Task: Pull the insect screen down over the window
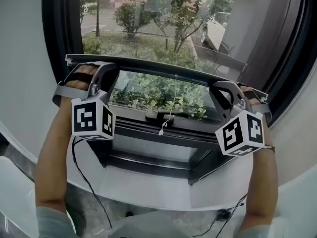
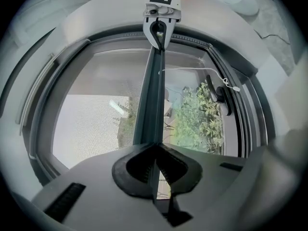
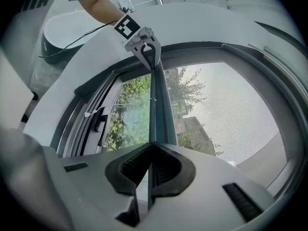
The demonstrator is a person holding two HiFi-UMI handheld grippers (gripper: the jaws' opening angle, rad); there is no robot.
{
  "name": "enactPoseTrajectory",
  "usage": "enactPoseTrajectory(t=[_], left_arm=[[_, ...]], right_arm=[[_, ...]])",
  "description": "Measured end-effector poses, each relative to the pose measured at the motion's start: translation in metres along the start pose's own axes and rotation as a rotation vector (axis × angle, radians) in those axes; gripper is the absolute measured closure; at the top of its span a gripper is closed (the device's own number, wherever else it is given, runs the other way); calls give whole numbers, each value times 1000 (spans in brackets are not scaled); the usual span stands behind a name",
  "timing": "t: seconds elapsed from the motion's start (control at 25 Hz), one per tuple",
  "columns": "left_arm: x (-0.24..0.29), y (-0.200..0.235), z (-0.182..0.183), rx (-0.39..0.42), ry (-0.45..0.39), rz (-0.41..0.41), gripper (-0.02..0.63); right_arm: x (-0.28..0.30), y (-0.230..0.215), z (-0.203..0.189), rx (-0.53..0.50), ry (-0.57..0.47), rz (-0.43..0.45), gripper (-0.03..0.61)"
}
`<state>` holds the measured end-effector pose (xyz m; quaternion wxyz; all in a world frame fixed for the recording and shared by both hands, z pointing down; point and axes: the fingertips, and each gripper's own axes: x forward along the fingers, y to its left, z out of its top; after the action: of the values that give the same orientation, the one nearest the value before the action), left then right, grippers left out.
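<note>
The insect screen's dark bottom bar (image 1: 163, 72) crosses the window a little above the sill, slanting down to the right. Its mesh (image 2: 96, 119) hangs above the bar; below the bar the window is uncovered and green shrubs show. My left gripper (image 1: 105, 68) is shut on the bar's left end and my right gripper (image 1: 222, 87) is shut on its right end. In the left gripper view the bar (image 2: 153, 95) runs from my jaws to the right gripper (image 2: 160, 30). In the right gripper view the bar (image 3: 158, 105) leads to the left gripper (image 3: 149, 52), with mesh (image 3: 226, 109) beside it.
A thin white pull cord (image 1: 172, 100) with a toggle (image 1: 161, 131) dangles from the bar's middle. A dark window handle (image 1: 166, 115) lies on the lower frame below it. The white sill (image 1: 163, 187) curves in front. Black cables (image 1: 89, 182) trail down from the grippers.
</note>
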<state>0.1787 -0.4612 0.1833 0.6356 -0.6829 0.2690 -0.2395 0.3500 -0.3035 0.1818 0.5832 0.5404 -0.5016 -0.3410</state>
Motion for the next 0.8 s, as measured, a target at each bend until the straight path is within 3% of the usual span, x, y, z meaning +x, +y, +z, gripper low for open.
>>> enactPoseTrajectory(t=[0.44,0.8], left_arm=[[-3,-16,-2,6,-1,-95,586],[-5,-120,-7,3,13,-287,588]], right_arm=[[1,16,0,8,45,57,557],[23,117,-13,28,93,273,557]])
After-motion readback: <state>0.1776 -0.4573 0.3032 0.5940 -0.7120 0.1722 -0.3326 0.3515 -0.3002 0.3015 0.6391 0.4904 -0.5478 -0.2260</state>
